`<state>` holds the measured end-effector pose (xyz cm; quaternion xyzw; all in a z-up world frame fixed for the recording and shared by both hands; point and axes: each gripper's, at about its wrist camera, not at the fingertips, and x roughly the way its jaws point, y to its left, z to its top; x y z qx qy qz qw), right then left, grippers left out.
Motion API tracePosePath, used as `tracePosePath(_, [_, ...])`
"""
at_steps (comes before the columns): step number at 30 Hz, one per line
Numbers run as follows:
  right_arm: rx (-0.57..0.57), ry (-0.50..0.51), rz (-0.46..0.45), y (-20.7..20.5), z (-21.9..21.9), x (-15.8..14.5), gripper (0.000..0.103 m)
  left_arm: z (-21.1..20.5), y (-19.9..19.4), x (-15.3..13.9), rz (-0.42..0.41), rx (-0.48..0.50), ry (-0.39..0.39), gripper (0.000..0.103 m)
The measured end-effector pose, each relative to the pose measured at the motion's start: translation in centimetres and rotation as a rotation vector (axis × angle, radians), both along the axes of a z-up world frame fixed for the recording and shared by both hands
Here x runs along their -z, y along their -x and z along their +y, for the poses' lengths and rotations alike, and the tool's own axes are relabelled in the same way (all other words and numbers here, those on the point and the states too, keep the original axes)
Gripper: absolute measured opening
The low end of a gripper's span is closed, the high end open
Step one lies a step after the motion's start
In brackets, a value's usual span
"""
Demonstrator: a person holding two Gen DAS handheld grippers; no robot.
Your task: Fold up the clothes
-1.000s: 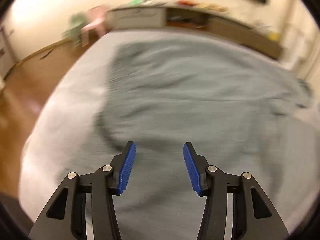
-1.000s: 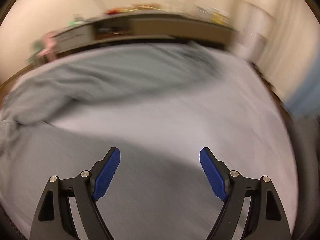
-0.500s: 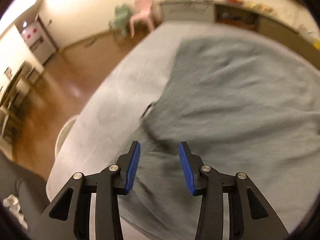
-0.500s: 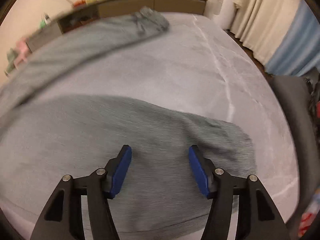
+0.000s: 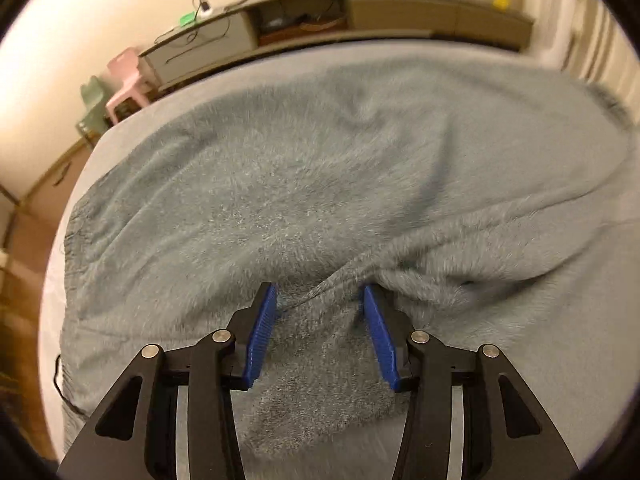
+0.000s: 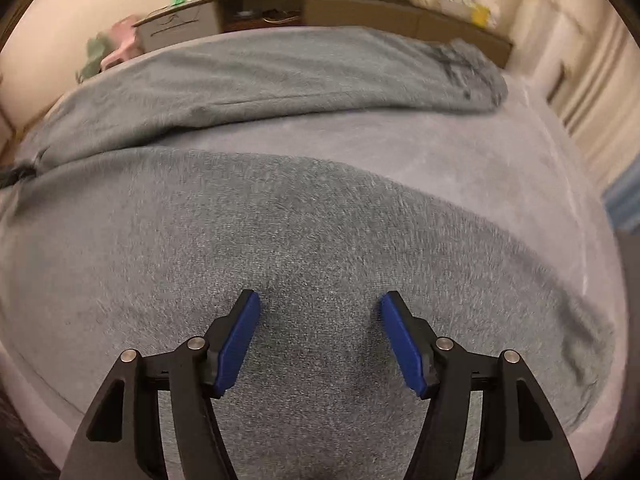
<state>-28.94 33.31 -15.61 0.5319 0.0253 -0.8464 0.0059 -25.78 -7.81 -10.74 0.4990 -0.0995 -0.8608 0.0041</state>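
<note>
A pair of fuzzy grey-green trousers (image 5: 320, 184) lies spread on a grey bed (image 5: 132, 120). My left gripper (image 5: 318, 296) is open, low over the crotch seam where the two legs meet, with a raised fabric ridge between its blue pads. My right gripper (image 6: 318, 304) is open and empty, just above the near trouser leg (image 6: 280, 248). The far leg (image 6: 280, 76) stretches across the back of the bed to a bunched cuff (image 6: 472, 68).
A long low cabinet (image 6: 360, 8) runs along the far wall behind the bed. A pink child's chair (image 5: 128, 84) and a green one (image 5: 90, 100) stand on the wood floor at the back left. Curtains (image 6: 600, 92) hang at the right.
Both grippers swung and dropped closer to the trousers. The left one turned from the bed's left edge to the crotch seam. The right one moved further onto the near leg.
</note>
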Motion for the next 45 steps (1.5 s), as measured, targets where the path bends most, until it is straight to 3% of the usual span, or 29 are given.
tracePosePath(4, [-0.045,0.005,-0.008,0.3,0.4,0.2,0.065,-1.5,2.7,0.3,0.001,-0.117,-0.029,0.050])
tracePosePath(8, [-0.077,0.031,-0.021,-0.4,2.0,-0.5,0.067,-2.1,1.8,-1.0,-0.037,-0.077,-0.108,0.050])
tracePosePath(10, [-0.035,0.115,-0.018,-0.6,4.2,-1.2,0.067,-3.0,-0.8,-3.2,0.000,-0.051,-0.127,0.050])
tracePosePath(14, [0.178,0.172,0.045,-2.1,11.7,-2.9,0.067,-9.2,-4.7,-5.2,0.059,-0.105,-0.110,0.050])
tracePosePath(19, [0.272,0.135,-0.016,-4.9,16.2,-1.9,0.061,-20.0,-11.3,-1.9,-0.061,-0.298,-0.137,0.050])
tracePosePath(23, [0.251,0.074,-0.014,-5.9,16.7,-1.8,0.059,-23.3,-13.8,0.7,-0.122,-0.354,-0.064,0.050])
tracePosePath(26, [0.253,0.030,-0.012,-6.0,15.9,-1.8,0.060,-23.7,-14.0,1.1,-0.104,-0.367,-0.018,0.049])
tracePosePath(31, [0.313,0.226,0.120,-8.9,16.4,-4.7,0.060,-23.5,-14.3,1.5,-0.086,-0.364,0.025,0.052])
tracePosePath(34, [0.303,0.243,0.089,-10.3,16.5,-3.9,0.060,-25.3,-13.5,1.7,-0.069,-0.411,0.020,0.053])
tracePosePath(35, [0.306,0.234,0.059,-10.2,17.0,-2.9,0.057,-25.9,-13.1,1.7,-0.066,-0.435,0.024,0.053])
tracePosePath(37, [0.315,0.232,0.021,-10.1,17.9,-1.4,0.039,-27.3,-12.2,1.9,-0.060,-0.500,0.042,0.053])
tracePosePath(38, [0.321,0.240,0.017,-10.3,18.3,-1.2,0.035,-27.5,-12.0,1.9,-0.058,-0.524,0.064,0.056])
tracePosePath(43, [0.388,0.378,0.158,-11.5,20.3,-3.5,0.036,-27.1,-11.8,2.4,-0.036,-0.510,0.178,0.062])
tracePosePath(45, [0.425,0.454,0.209,-12.4,21.6,-4.1,0.036,-27.6,-11.7,2.4,-0.029,-0.516,0.177,0.067])
